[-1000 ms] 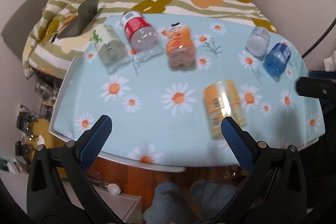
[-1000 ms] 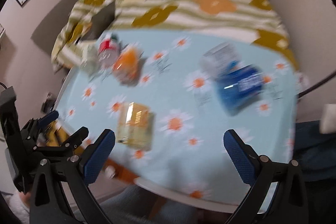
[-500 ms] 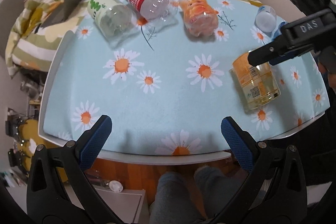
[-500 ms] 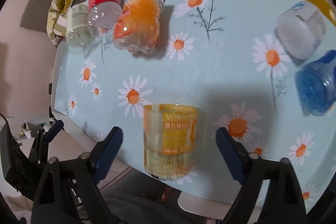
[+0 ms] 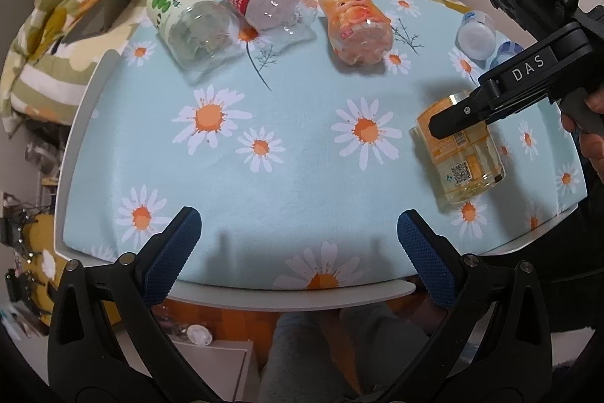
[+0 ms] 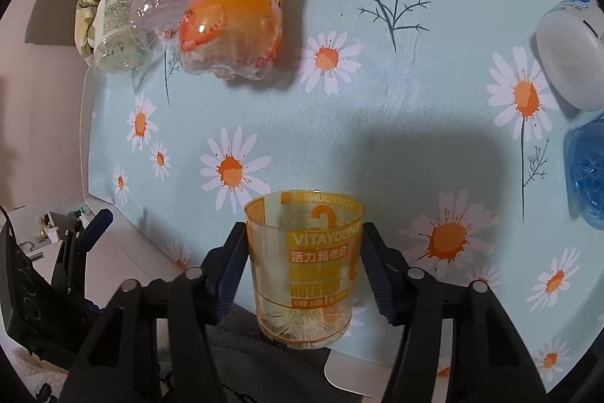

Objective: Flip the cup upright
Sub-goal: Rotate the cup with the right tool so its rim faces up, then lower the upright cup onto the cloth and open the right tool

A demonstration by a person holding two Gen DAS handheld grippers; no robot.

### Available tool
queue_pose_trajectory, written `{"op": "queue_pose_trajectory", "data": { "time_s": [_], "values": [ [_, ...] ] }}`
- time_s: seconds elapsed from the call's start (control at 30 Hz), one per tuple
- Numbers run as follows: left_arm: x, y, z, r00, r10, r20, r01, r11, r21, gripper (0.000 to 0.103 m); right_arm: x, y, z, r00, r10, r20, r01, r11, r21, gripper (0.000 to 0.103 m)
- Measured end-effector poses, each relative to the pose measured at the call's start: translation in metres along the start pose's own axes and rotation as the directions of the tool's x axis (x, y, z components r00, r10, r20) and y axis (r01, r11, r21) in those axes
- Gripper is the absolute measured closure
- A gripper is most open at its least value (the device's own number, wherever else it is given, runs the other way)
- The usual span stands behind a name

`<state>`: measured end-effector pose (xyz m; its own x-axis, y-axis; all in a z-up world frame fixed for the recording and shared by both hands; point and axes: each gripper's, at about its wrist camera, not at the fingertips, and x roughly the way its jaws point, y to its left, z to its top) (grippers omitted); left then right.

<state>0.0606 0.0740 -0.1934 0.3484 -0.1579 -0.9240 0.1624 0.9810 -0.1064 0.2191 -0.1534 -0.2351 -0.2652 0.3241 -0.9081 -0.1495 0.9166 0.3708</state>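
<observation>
Grasp step: my right gripper (image 6: 304, 270) pinches the yellow cup (image 6: 305, 267), lying sideways.
Next: lift, rotate; contact prob firm. Left gripper (image 5: 298, 240) open, idle.

The left gripper (image 5: 298, 244) was held low at the near edge, its blue-padded fingers (image 5: 171, 253) spread wide apart with nothing between them. The right gripper (image 6: 304, 267) was reached in from the right side, and its jaws were pressed against both sides of the yellow cup (image 6: 305, 263). Part of the right hand (image 5: 589, 135) was seen on the handle.
</observation>
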Motion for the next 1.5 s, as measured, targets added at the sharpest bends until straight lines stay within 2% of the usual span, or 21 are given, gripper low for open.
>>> {"op": "queue_pose_trajectory", "data": {
  "time_s": [0.13,0.2,0.27,0.33,0.4,0.43,0.47,0.53,0.63,0.73,0.93,1.0,1.07,1.3,1.5],
  "values": [
    [-0.005,-0.002,0.002,1.000,0.000,0.007,0.000,1.000,0.005,0.000,-0.011,0.001,-0.005,0.999,-0.003,0.038,0.003,1.000,-0.016,0.050],
    [-0.010,-0.002,0.003,1.000,0.003,0.015,-0.003,1.000,0.007,0.000,-0.027,0.004,-0.012,0.994,0.002,0.108,0.000,1.000,-0.026,0.050],
    [-0.015,-0.001,0.004,1.000,0.007,0.026,-0.007,1.000,0.008,0.000,-0.045,0.008,-0.022,0.978,0.000,0.210,0.006,1.000,-0.029,0.050],
    [-0.020,-0.001,0.006,0.999,0.014,0.042,-0.014,1.000,0.006,0.000,-0.067,0.012,-0.041,0.928,-0.006,0.372,0.012,1.000,-0.016,0.050],
    [-0.022,0.001,0.007,0.999,0.022,0.050,-0.022,1.000,0.002,0.000,-0.078,0.015,-0.065,0.844,-0.018,0.537,0.007,1.000,0.021,0.050],
    [-0.022,0.001,0.007,0.998,0.025,0.053,-0.025,1.000,0.000,0.000,-0.078,0.015,-0.073,0.806,-0.025,0.591,0.003,0.999,0.037,0.050],
    [-0.022,0.002,0.008,0.998,0.030,0.055,-0.030,1.000,0.001,0.000,-0.076,0.017,-0.084,0.754,-0.041,0.656,0.001,0.998,0.060,0.050],
    [-0.020,0.003,0.007,0.997,0.045,0.062,-0.045,0.999,0.010,0.000,-0.067,0.019,-0.097,0.684,-0.075,0.726,-0.001,0.995,0.104,0.050],
    [-0.016,0.005,0.004,0.996,0.048,0.071,-0.051,0.998,0.027,0.000,-0.045,0.021,-0.111,0.601,-0.132,0.788,0.020,0.988,0.151,0.050],
    [-0.009,0.006,0.000,0.996,0.058,0.070,-0.061,0.997,0.046,0.000,-0.032,0.022,-0.118,0.536,-0.190,0.823,0.079,0.981,0.176,0.050],
    [0.001,0.006,-0.006,0.996,0.059,0.071,-0.064,0.996,0.068,0.000,-0.018,0.017,-0.119,0.453,-0.218,0.864,0.091,0.976,0.198,0.050],
    [0.002,0.005,-0.007,0.996,0.058,0.071,-0.063,0.995,0.075,0.000,-0.015,0.020,-0.121,0.435,-0.226,0.872,0.117,0.974,0.194,0.050],
    [0.002,0.003,-0.007,0.996,0.057,0.073,-0.063,0.995,0.081,0.000,-0.013,0.024,-0.125,0.433,-0.230,0.872,0.140,0.972,0.187,0.050],
    [0.002,-0.001,-0.009,0.996,0.049,0.077,-0.056,0.994,0.095,0.000,-0.009,0.026,-0.137,0.468,-0.227,0.854,0.167,0.972,0.167,0.050],
    [0.005,-0.002,-0.013,0.997,0.047,0.069,-0.053,0.995,0.089,0.000,-0.004,0.034,-0.141,0.472,-0.247,0.846,0.231,0.961,0.151,0.049]
  ]
}}
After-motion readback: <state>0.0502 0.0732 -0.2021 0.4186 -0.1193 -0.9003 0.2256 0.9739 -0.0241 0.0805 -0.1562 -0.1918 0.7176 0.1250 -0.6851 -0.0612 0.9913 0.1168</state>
